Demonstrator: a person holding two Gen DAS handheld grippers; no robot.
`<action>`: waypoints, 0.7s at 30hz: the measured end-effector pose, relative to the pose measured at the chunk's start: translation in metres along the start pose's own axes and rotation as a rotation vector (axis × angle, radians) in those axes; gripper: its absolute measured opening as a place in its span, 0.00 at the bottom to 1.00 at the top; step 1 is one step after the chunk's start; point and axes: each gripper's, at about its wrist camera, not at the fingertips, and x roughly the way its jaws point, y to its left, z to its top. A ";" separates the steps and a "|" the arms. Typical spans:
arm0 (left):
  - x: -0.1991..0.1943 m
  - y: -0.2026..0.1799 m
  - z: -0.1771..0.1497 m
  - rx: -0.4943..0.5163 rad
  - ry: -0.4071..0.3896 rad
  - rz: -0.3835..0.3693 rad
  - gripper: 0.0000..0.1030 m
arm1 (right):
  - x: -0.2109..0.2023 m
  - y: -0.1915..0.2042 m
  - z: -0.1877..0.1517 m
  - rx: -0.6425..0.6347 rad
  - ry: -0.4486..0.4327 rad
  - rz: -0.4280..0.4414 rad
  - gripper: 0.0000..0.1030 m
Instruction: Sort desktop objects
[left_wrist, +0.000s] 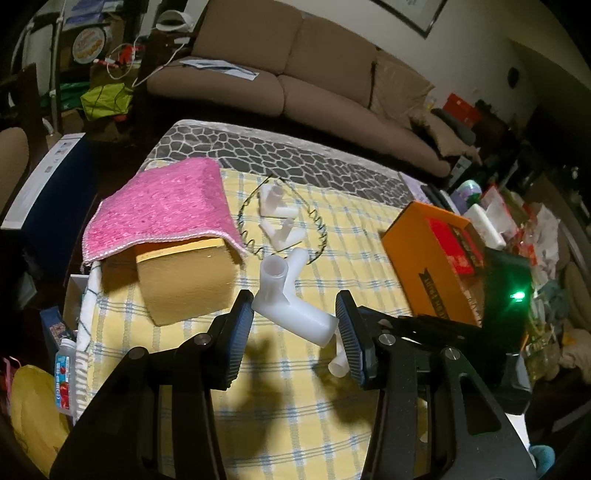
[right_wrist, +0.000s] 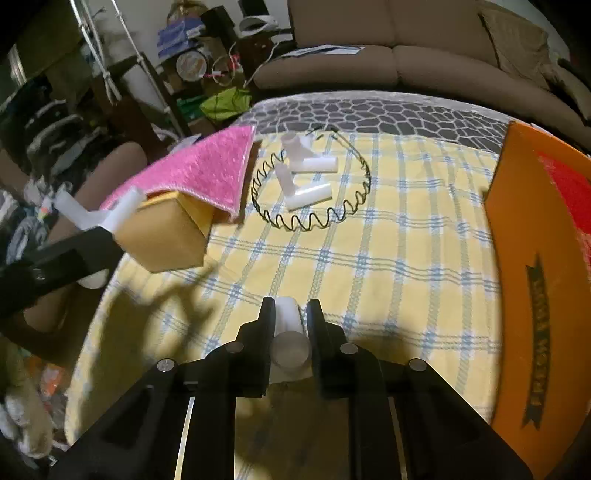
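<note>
My left gripper (left_wrist: 295, 317) is shut on a white three-way pipe fitting (left_wrist: 291, 299) and holds it above the yellow checked cloth (left_wrist: 295, 424). It also shows at the left of the right wrist view (right_wrist: 99, 210). My right gripper (right_wrist: 290, 317) is shut on another white pipe fitting (right_wrist: 290, 339), low over the cloth. A black wire ring (left_wrist: 321, 236) lies on the cloth with two white fittings (left_wrist: 279, 221) inside it; the ring (right_wrist: 365, 184) and fittings (right_wrist: 306, 177) show in the right wrist view too.
A tan box (left_wrist: 184, 284) under a pink cloth (left_wrist: 162, 206) stands left of the ring. An orange box (left_wrist: 432, 266) with red contents stands at the right, also in the right wrist view (right_wrist: 535, 258). A brown sofa (left_wrist: 295, 74) lies beyond the table.
</note>
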 end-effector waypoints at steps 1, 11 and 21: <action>-0.001 -0.004 0.000 0.003 -0.003 -0.005 0.42 | -0.006 0.000 0.001 0.002 -0.008 0.004 0.16; -0.004 -0.073 0.003 0.067 -0.015 -0.093 0.42 | -0.084 -0.020 0.005 0.029 -0.117 -0.021 0.16; 0.009 -0.148 -0.015 0.158 0.029 -0.137 0.42 | -0.142 -0.074 -0.018 0.100 -0.177 -0.113 0.16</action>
